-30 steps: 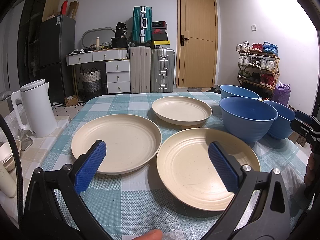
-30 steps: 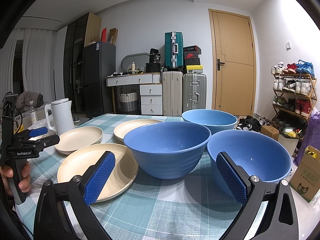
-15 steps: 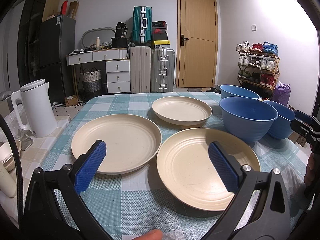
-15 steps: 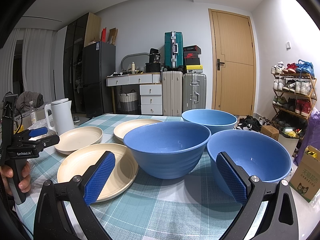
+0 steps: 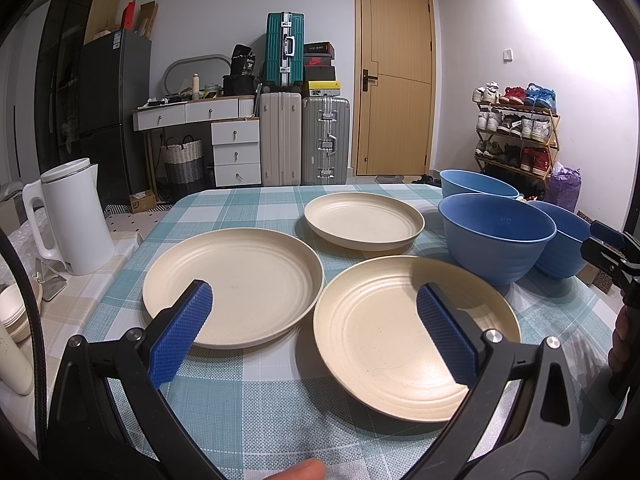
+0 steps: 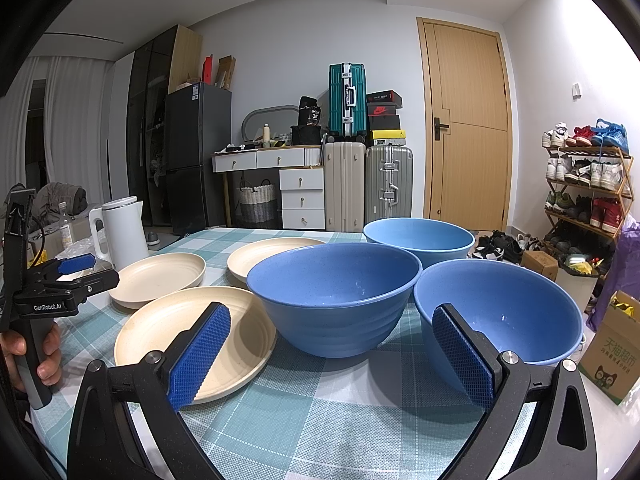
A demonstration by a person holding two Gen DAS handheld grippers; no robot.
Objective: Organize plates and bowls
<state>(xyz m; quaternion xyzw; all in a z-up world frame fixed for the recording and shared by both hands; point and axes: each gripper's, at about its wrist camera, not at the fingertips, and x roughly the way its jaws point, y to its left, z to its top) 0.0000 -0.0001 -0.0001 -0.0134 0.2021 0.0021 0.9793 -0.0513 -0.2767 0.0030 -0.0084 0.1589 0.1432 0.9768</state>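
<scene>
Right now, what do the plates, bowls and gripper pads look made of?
Cream plates: likely matte wheat-straw or melamine-type plastic; fine dark specks, moulded rings.
Blue bowls: apparently the same speckled matte plastic, ribbed outside.
Gripper pads: probably blue rubber; knurled diamond texture.

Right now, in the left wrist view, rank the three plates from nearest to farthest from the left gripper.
From the left gripper:
1. Right plate, under the right finger.
2. Left plate, just behind the left finger.
3. Far plate, middle of the table, beside the bowls.
</scene>
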